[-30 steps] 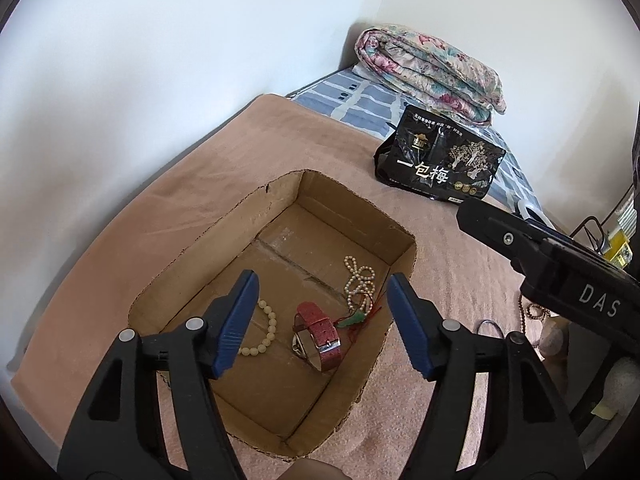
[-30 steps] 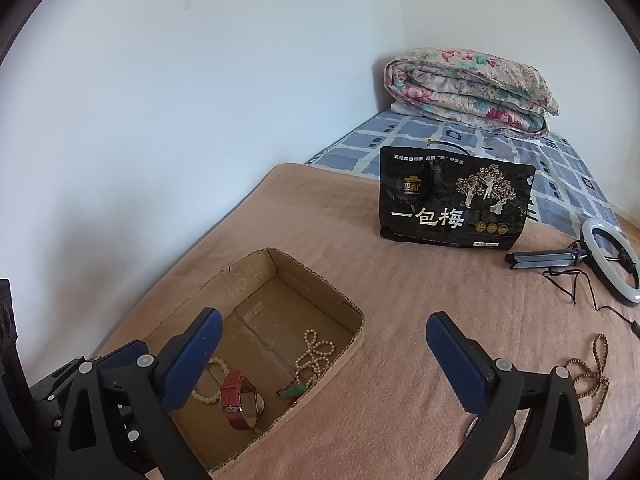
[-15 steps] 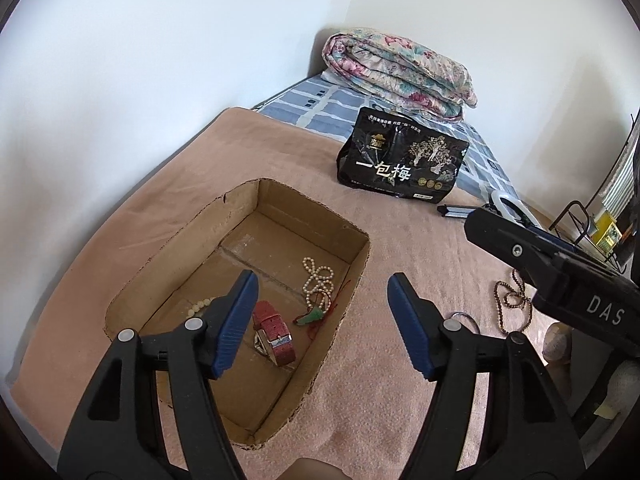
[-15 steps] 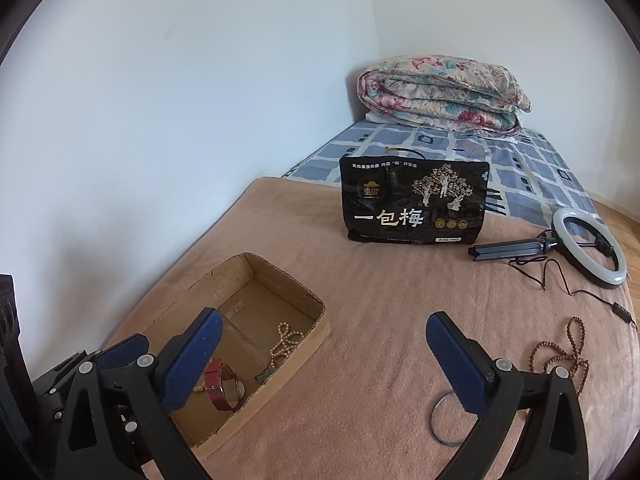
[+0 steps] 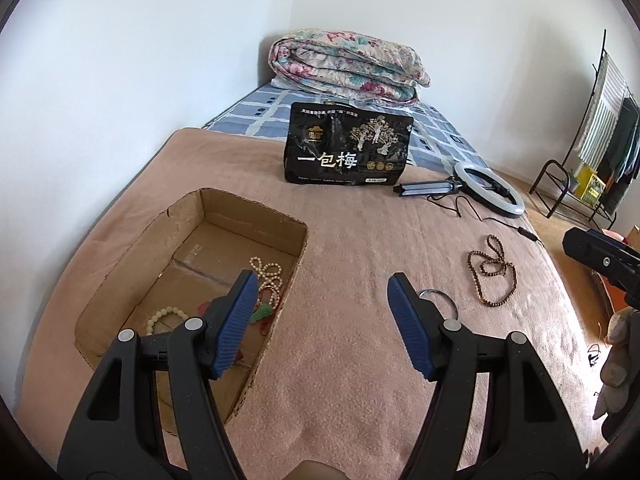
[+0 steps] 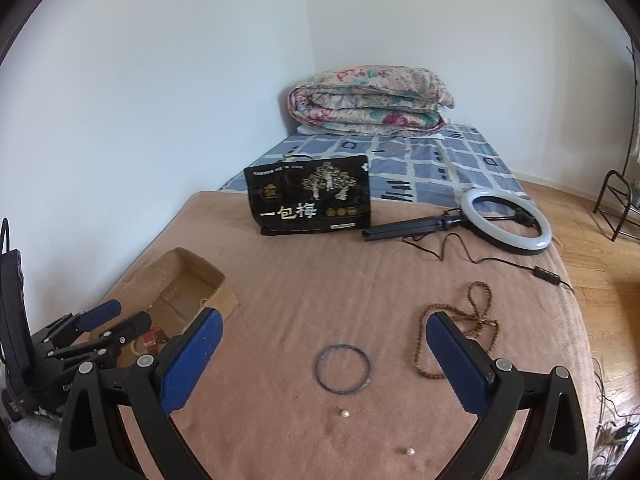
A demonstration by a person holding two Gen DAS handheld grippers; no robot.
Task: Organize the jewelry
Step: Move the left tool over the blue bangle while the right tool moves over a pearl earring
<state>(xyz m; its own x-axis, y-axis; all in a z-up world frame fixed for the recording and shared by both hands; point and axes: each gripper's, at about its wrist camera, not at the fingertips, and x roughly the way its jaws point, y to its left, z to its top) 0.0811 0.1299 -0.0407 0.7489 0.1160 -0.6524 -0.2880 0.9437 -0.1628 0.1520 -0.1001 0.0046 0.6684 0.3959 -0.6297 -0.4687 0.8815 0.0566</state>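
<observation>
Grippers (image 5: 320, 320) (image 6: 324, 352) agape, bangle (image 6: 342, 368) on blanket (image 6: 304, 292)

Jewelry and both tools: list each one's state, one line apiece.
left tool: open, empty
right tool: open, empty
cardboard box: open-topped, holding jewelry
white bead bracelet: inside box
blue bangle: flat on blanket, outside box
brown bead necklace: loose on blanket, outside box
two pearls: loose on blanket

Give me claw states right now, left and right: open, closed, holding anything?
Left claw: open, holding nothing, above the blanket beside the cardboard box.
Right claw: open, holding nothing, above the blue bangle.
</observation>
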